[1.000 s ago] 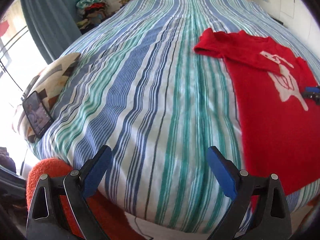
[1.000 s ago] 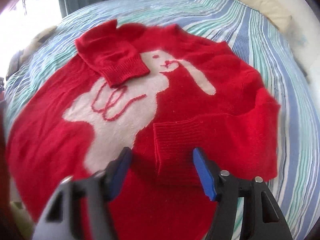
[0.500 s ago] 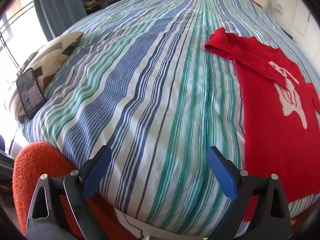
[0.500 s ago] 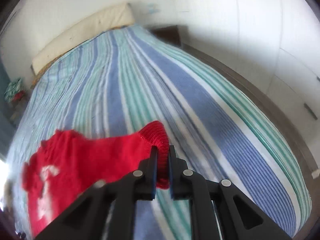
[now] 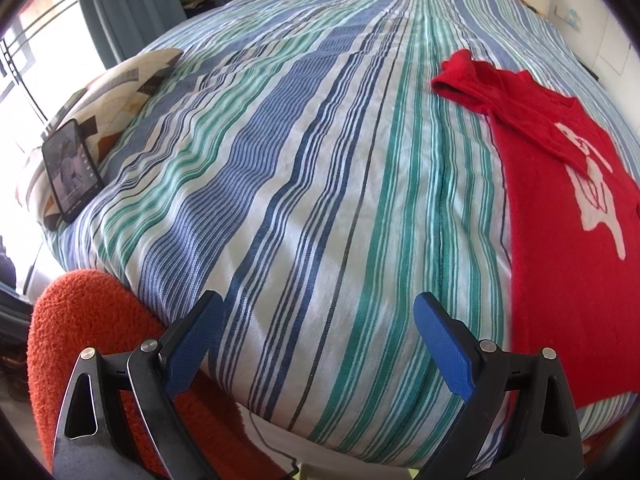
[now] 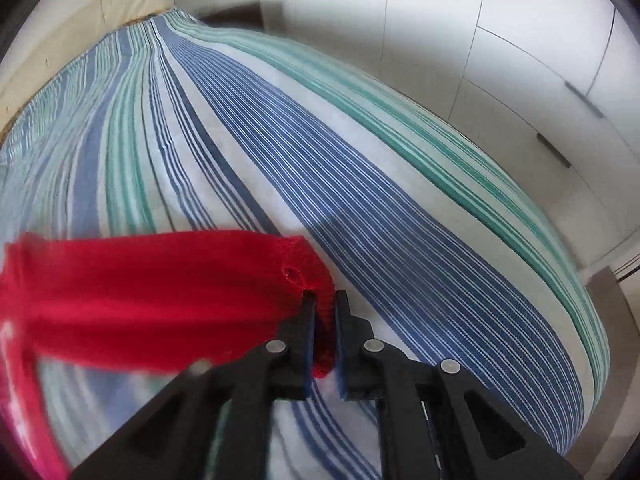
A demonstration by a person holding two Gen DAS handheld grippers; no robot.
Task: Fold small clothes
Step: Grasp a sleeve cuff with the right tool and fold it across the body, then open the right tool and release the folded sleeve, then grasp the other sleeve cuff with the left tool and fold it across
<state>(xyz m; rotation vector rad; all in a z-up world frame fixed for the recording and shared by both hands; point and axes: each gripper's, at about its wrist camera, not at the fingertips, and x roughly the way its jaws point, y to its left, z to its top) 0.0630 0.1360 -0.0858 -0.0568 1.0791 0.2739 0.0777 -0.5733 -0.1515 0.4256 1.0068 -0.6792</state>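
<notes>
Red knit sweater [image 5: 560,216] is spread on the striped bedspread [image 5: 320,160], right of centre. Its sleeve cuff [image 6: 316,276] is pinched in the right gripper [image 6: 325,320] and drawn out sideways. Left gripper [image 5: 316,340] is held wide, nothing between its 2 pads. Risk: the thin bite could slip from the stretchy knit, or the body be dragged askew.

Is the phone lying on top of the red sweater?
No, the phone leans on a patterned pillow, across the bed from the red sweater.
</notes>
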